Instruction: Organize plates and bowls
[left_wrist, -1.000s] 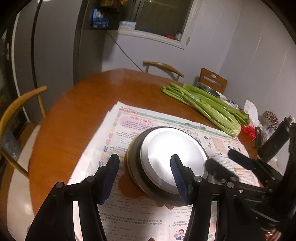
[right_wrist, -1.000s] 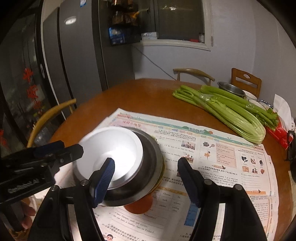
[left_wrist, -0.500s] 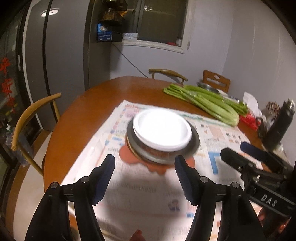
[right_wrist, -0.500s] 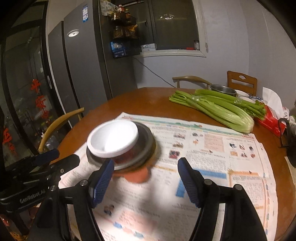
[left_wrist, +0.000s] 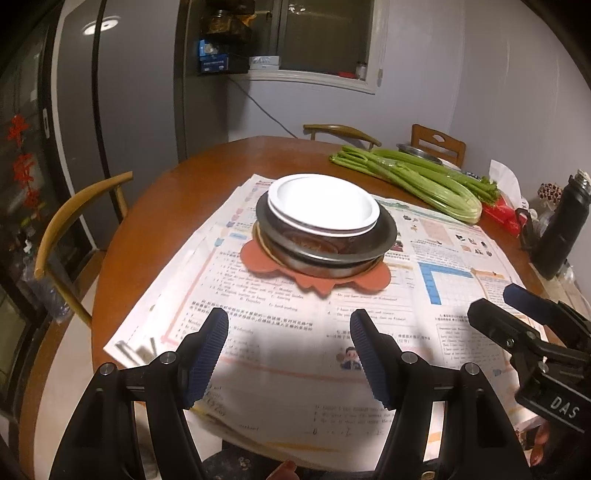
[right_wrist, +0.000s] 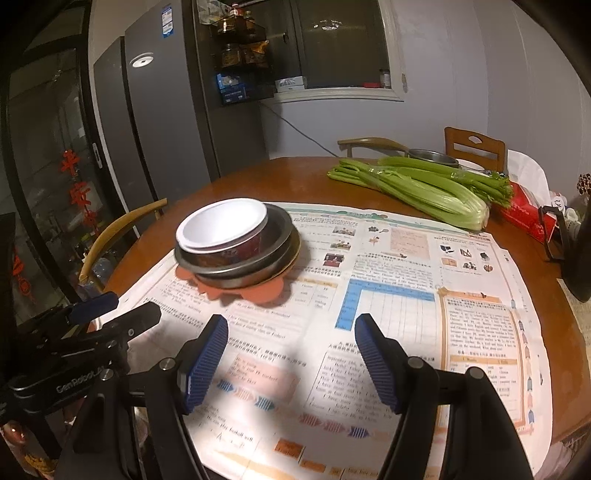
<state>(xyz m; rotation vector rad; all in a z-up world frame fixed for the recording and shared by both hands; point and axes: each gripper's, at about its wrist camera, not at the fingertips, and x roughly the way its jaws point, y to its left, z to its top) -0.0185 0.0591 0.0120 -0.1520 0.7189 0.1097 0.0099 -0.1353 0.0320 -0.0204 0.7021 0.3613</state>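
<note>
A white bowl (left_wrist: 321, 205) with a dark patterned outside sits nested in a metal dish (left_wrist: 328, 245), stacked on an orange flower-shaped mat (left_wrist: 258, 262) on newspaper. The stack also shows in the right wrist view: bowl (right_wrist: 221, 225), metal dish (right_wrist: 255, 266), mat (right_wrist: 255, 291). My left gripper (left_wrist: 288, 354) is open and empty, well short of the stack above the near newspaper. My right gripper (right_wrist: 290, 360) is open and empty, near the table's front, right of the left gripper (right_wrist: 92, 317).
Newspaper (left_wrist: 424, 321) covers the near half of the round wooden table (left_wrist: 184, 184). Celery (left_wrist: 413, 177) and a metal bowl (left_wrist: 421, 149) lie at the back right. A black bottle (left_wrist: 561, 229) stands at the right edge. Chairs (left_wrist: 70, 225) ring the table; a fridge (right_wrist: 159, 122) stands behind.
Both grippers have pulled back and away from the stack toward the near table edge. The bowl and dish stay on the mat, now farther from both grippers.
</note>
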